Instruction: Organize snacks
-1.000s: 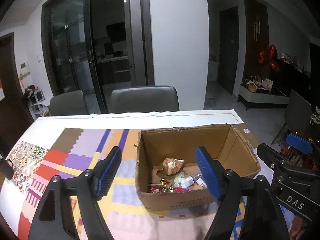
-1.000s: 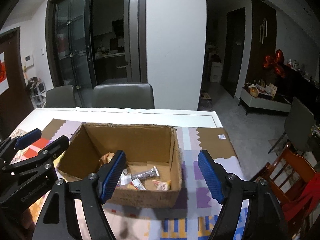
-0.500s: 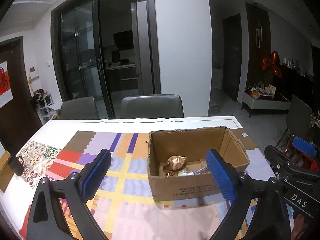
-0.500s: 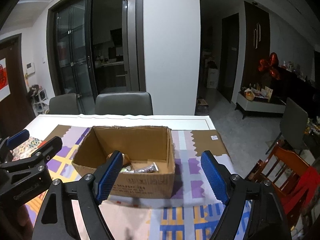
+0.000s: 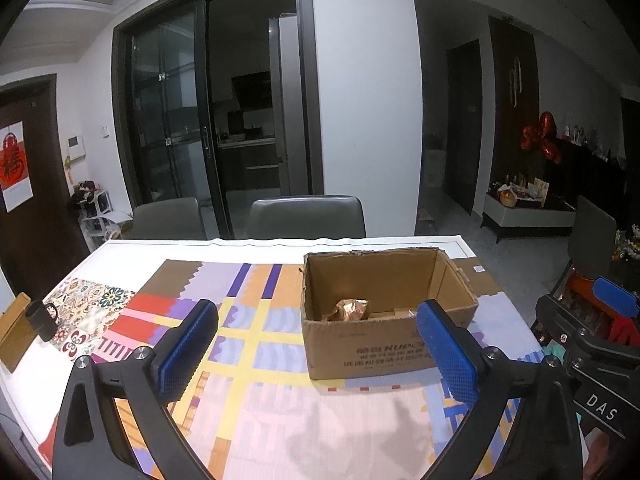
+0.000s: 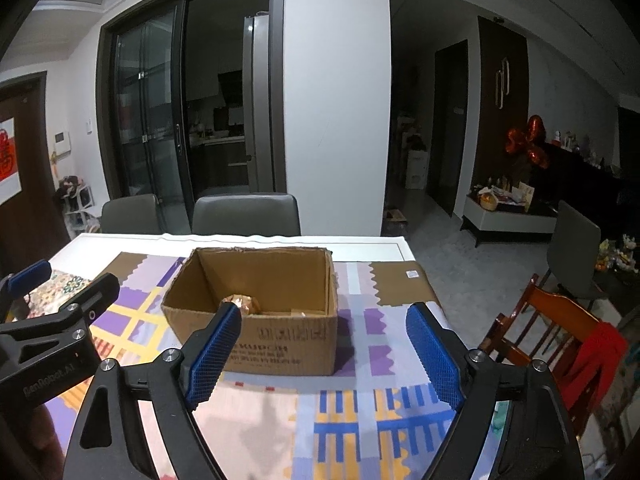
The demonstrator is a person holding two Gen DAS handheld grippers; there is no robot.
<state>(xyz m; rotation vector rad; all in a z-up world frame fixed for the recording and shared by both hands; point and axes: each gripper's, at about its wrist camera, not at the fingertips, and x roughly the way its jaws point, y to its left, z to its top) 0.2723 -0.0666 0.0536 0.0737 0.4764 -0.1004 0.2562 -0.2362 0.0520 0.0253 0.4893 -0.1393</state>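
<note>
An open cardboard box [image 5: 384, 344] stands on the patterned tablecloth [image 5: 248, 320]; it also shows in the right wrist view [image 6: 280, 340]. A crumpled gold wrapper [image 5: 351, 309] shows inside it, also visible in the right wrist view [image 6: 242, 303]; the other snacks are hidden behind the box's front wall. My left gripper [image 5: 316, 348] is open and empty, held back from the box and to its near left. My right gripper [image 6: 324, 354] is open and empty, held back in front of the box.
A black mug [image 5: 40, 320] stands at the table's left edge beside a brown board. Two grey chairs [image 5: 306, 216] stand behind the table. A wooden chair [image 6: 556, 328] with a red cloth is at the right. The right gripper shows at the left view's right edge [image 5: 592, 344].
Both grippers have pulled back and risen away from the box, which now looks smaller and farther. Both stay open and empty. The box has not moved.
</note>
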